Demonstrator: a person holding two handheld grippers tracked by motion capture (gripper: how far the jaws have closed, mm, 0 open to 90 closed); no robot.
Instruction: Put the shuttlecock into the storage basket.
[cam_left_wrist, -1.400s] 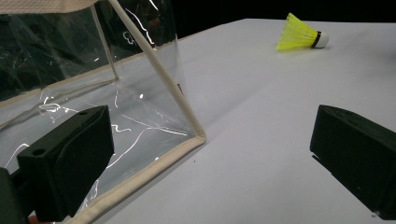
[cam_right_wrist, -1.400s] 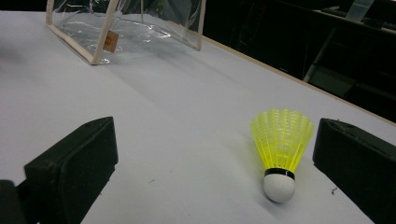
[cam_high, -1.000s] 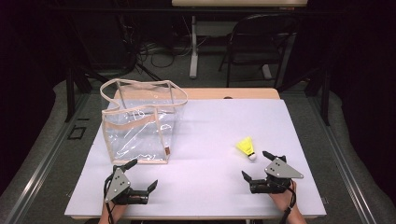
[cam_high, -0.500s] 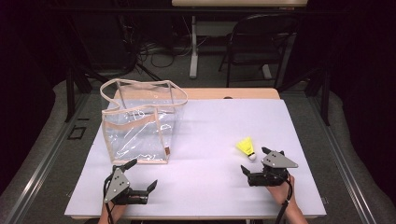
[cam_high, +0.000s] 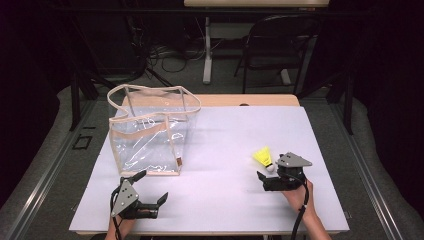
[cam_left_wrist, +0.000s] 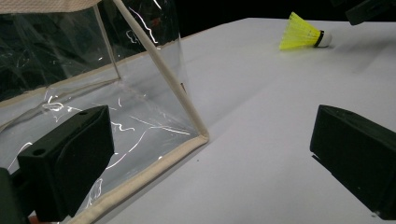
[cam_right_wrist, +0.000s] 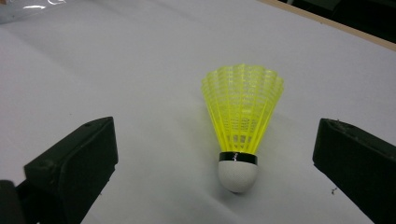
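Right tool (cam_right_wrist: 215, 154) wide open around unheld shuttlecock (cam_right_wrist: 240, 121), cork tip nearest, far feather rim foreshortened.

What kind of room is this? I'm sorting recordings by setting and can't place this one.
Probably a lab or workshop set up for recording, not a home: a bare white table top in a dark room, loose black cables on the floor, and a black folding chair behind a second table.

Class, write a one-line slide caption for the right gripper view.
Open right gripper lined up on a yellow shuttlecock lying on the white table, cork end nearest the camera.
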